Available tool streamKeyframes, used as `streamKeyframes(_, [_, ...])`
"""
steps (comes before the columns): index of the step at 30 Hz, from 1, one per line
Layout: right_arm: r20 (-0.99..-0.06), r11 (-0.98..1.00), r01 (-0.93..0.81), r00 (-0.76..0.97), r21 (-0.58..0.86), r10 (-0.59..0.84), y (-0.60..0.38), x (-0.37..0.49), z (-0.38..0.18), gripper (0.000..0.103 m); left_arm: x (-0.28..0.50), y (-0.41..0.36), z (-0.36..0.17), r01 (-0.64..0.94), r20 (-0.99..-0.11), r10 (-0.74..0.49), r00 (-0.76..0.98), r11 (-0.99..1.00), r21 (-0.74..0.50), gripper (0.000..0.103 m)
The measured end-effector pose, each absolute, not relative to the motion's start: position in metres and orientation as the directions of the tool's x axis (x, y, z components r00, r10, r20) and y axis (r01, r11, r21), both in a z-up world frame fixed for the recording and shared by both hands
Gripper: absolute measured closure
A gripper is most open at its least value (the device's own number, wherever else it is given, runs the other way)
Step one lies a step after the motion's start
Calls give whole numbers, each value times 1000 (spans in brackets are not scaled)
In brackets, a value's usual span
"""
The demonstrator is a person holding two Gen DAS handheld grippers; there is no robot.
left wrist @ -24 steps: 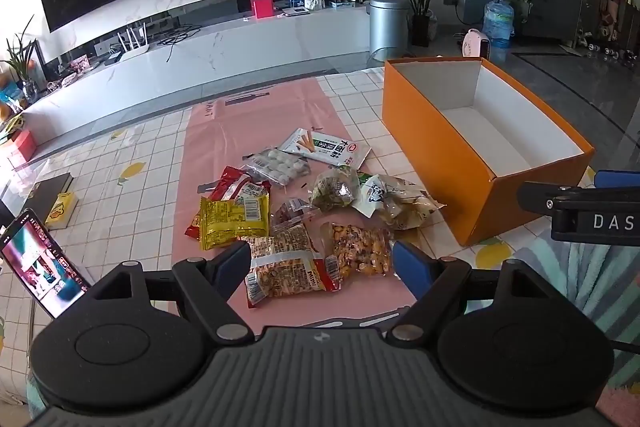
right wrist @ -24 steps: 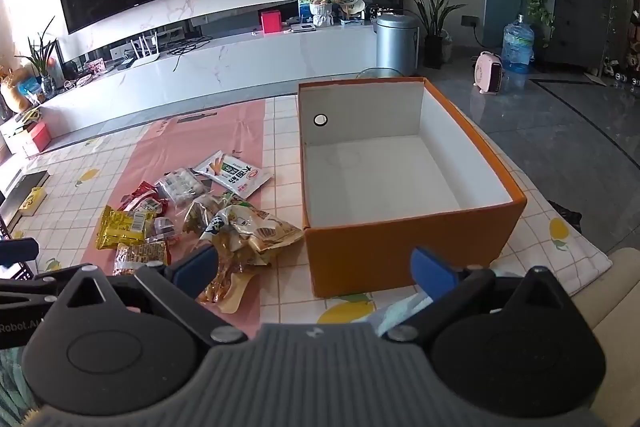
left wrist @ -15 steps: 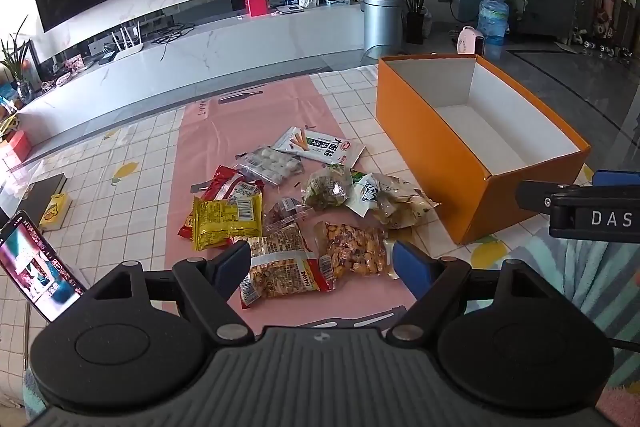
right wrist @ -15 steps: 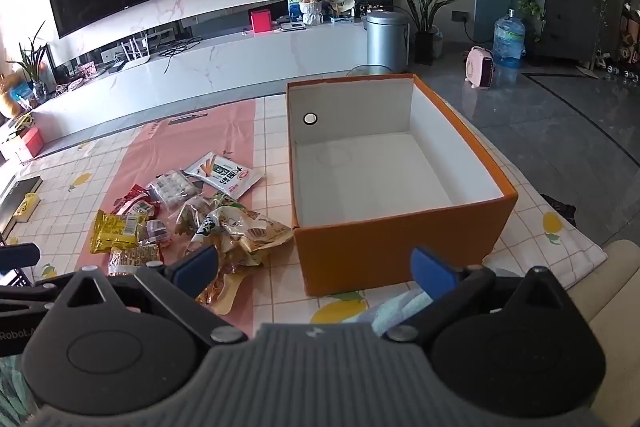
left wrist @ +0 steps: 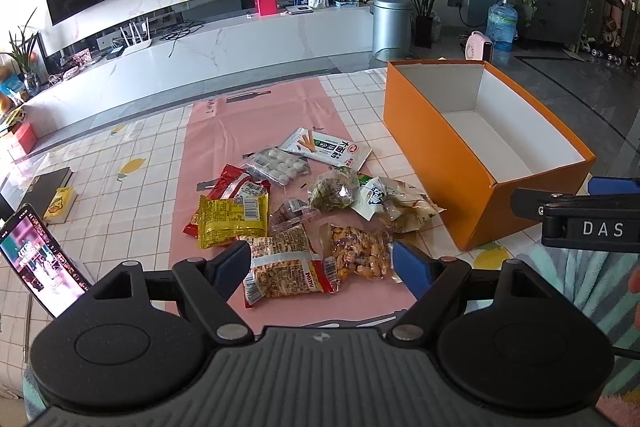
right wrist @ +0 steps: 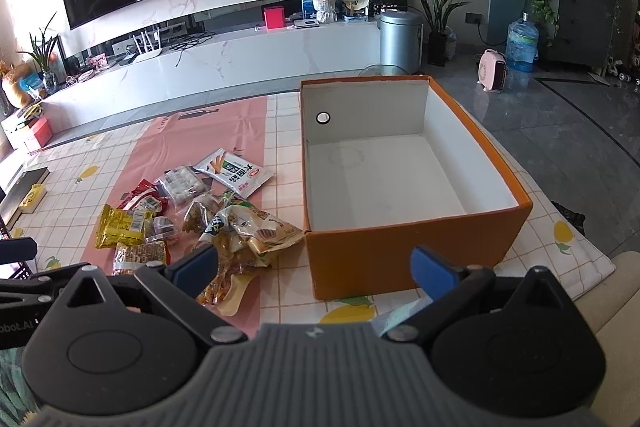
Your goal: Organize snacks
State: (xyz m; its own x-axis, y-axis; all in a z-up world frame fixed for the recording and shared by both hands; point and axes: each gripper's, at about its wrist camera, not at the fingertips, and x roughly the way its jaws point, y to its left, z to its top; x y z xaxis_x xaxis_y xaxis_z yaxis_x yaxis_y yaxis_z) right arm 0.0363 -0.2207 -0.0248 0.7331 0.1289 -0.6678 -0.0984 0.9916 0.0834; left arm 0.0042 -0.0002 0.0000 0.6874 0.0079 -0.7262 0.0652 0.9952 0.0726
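Both sets of jaws stand wide apart with nothing between the pads: the left gripper hovers low in its frame over the nearest packets, and the right gripper hangs at the bottom centre of its frame, just before the near wall of the orange box. Nothing is held, and the box's white inside shows bare in both views, so I judge the sorting not yet begun; every packet is left to move, if the box is where they go. The snacks lie in a loose heap on the pink mat, centre of the left view and lower left of the right view, just beside the box's left wall. Closest to the left jaws are a clear packet with a red band whose print seems to read "Mimi", and a clear bag of orange bits beside it. Further out lie a yellow packet showing a barcode, a red packet and a pale crinkled bag. Furthest is a flat white and green packet with large Chinese characters I cannot read surely. At the right edge of the left view, the other gripper's body bears the letters "DAS".
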Motion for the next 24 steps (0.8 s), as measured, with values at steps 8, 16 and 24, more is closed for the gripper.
streamKeyframes(8, [-665, 995, -73, 740, 67, 99, -222, 37, -21, 4, 6, -1, 0, 94, -699, -18, 715, 993, 70, 9])
streamKeyframes(16, [-667, 995, -81, 738, 60, 100, -217, 36, -22, 4, 7, 5, 1, 83, -701, -8, 713, 994, 74, 9])
streamKeyframes(24, [-664, 991, -120, 736, 62, 131, -206, 40, -20, 4, 6, 13, 5, 47, -680, -2, 733, 998, 48, 11])
